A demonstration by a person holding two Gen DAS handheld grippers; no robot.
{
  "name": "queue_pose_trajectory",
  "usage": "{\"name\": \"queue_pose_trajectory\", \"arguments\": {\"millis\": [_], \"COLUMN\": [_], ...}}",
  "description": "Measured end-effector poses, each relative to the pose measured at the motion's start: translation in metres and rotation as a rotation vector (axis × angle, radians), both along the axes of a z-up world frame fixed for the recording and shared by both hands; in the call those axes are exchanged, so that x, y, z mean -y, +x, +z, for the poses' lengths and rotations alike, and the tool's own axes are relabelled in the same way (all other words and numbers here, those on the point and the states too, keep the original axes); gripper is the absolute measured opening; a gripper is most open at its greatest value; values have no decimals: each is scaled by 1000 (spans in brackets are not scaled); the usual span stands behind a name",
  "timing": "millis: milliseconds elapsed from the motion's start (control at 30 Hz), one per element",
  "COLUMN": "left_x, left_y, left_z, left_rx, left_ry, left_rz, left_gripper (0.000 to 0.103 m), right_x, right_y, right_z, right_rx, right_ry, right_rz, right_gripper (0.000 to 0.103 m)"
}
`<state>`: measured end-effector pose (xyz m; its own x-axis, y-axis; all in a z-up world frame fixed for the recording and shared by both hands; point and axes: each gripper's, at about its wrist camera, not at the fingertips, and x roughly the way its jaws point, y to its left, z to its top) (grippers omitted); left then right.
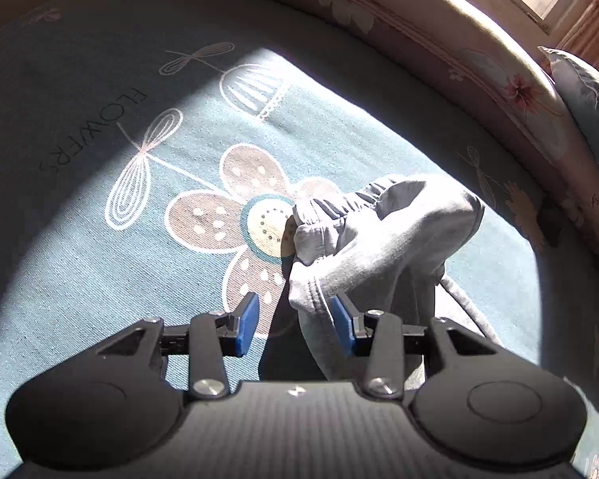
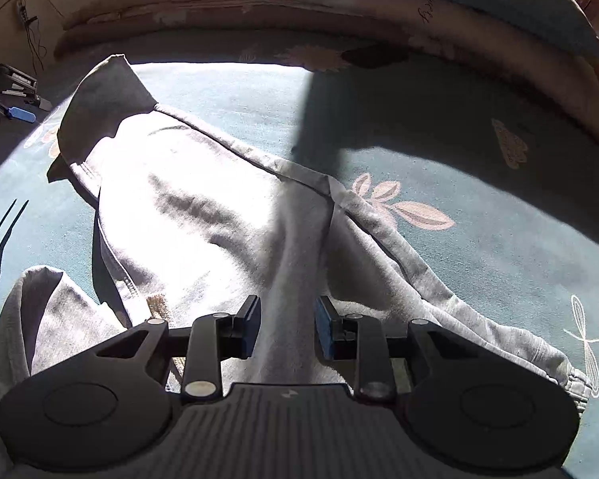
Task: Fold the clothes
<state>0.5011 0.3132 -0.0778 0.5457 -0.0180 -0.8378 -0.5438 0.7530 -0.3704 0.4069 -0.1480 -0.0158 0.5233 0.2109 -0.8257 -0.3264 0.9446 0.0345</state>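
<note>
Sunlit across its middle, a teal bed cover printed with flowers and dragonflies carries the work; it is a bed, with a rolled floral quilt along its far edge. Left wrist view: the left claw stands with its blue pads apart, and a bunched hem of the grey garment hangs between them, lying against the pad at 3 o'clock and clear of the pad at 9 o'clock. Beyond it, at 12 to 1 o'clock, the same fabric rises in a crumpled fold over the large printed flower. Right wrist view: the right claw has its pads apart with a raised ridge of the grey garment running between them; whether the pads touch the cloth cannot be told. From there the garment spreads flat toward 11 o'clock across the cover, one edge trailing to 4 o'clock. Farther out at 10 o'clock, the other claw's blue pad shows in shadow.
</note>
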Motion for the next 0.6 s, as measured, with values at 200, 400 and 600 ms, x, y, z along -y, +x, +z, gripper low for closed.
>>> {"name": "queue_pose_trajectory", "arguments": {"millis": [200,400,600], "left_x": [-17,-26,-34], "left_y": [-12,11,39], "left_z": [-60,-81,-97], "left_rx": [107,264,343], "left_ry": [-370,-510,-588], "left_rz": [188,226,219], "left_gripper": [40,45,50], "right_x": [5,9,-1], "right_y": [-8,-9,-21], "right_z": [7,9,3], "right_rx": [2,16,5], "right_ry": [22,1,-33], "right_rz": [-40,-68,-71], "right_gripper": [34,34,34]}}
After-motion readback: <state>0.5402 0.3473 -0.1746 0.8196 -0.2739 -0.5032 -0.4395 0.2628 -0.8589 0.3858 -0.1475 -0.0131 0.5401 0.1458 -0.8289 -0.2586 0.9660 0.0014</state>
